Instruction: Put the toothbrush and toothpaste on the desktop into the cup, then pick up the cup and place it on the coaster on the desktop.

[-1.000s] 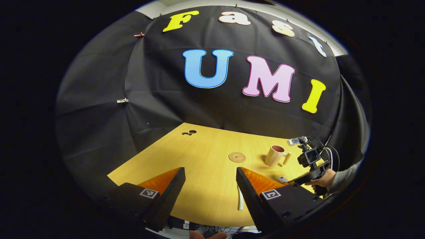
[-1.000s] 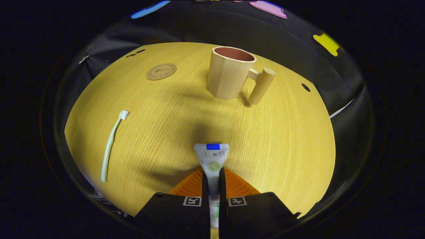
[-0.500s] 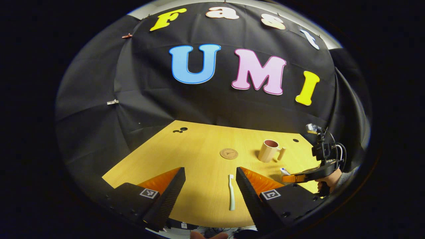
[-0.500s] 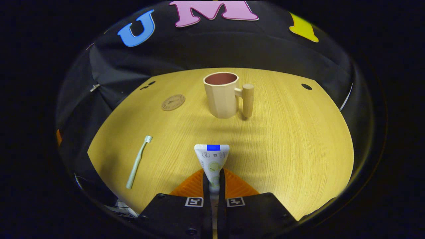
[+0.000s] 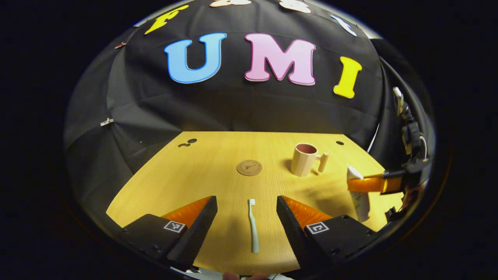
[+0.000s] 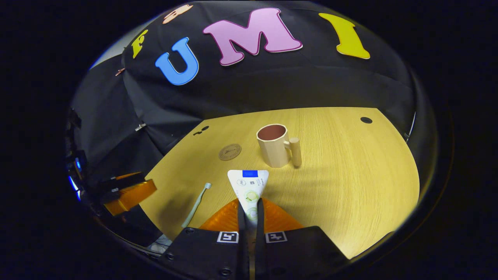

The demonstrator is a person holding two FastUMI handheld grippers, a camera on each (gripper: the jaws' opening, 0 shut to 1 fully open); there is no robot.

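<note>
Right hand-held gripper [image 6: 249, 212] clamps toothpaste [image 6: 249, 186] above desktop [image 6: 350, 186]; left hand-held gripper [image 5: 245, 210] straddles toothbrush [image 5: 253, 225].

Wooden desktop [image 5: 218, 171], light grain, rounded corners. Resting directly on it: one round coaster [image 5: 249, 167] near the centre; one cup [image 5: 304, 159], upright, handle turned away from the coaster, standing apart from it; one toothbrush [image 5: 253, 225], lying flat near the front edge, bristle end toward the coaster. Small dark holes [image 5: 187, 142] mark the far corners.
</note>
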